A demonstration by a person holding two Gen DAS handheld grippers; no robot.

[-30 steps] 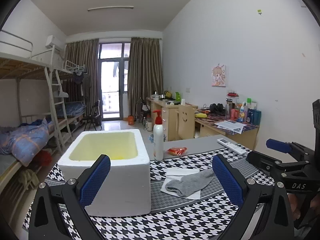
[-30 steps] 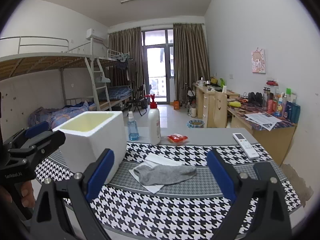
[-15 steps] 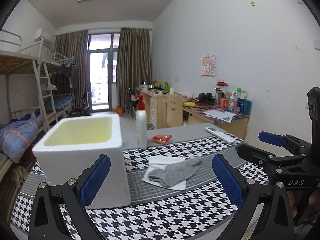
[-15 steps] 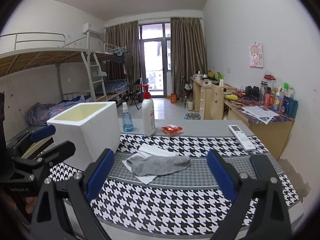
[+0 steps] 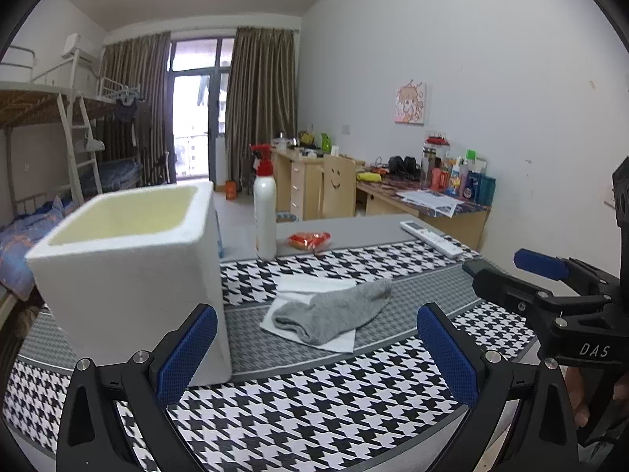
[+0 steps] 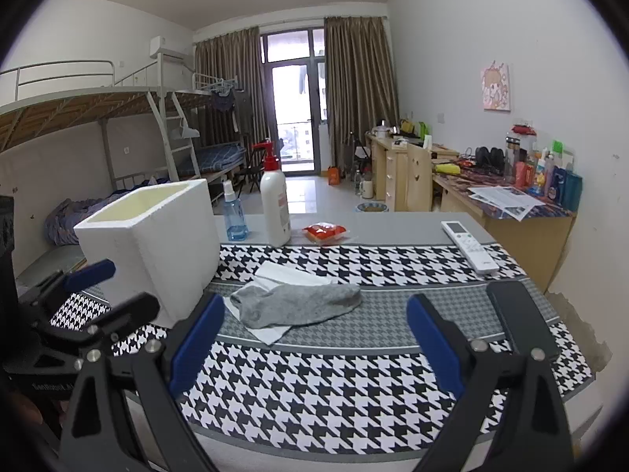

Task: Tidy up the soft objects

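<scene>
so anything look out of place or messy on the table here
Only the grey sock, lying loose and crumpled over a white cloth beside the foam box. Nothing spilled or tipped.

The left gripper [image 5: 316, 352] is a black frame with silver screw heads and ribbed blue finger pads [image 5: 186, 350]. The right gripper [image 6: 314, 344] is built alike; at the left view's right edge its black body bears white "DAS" lettering.
</scene>
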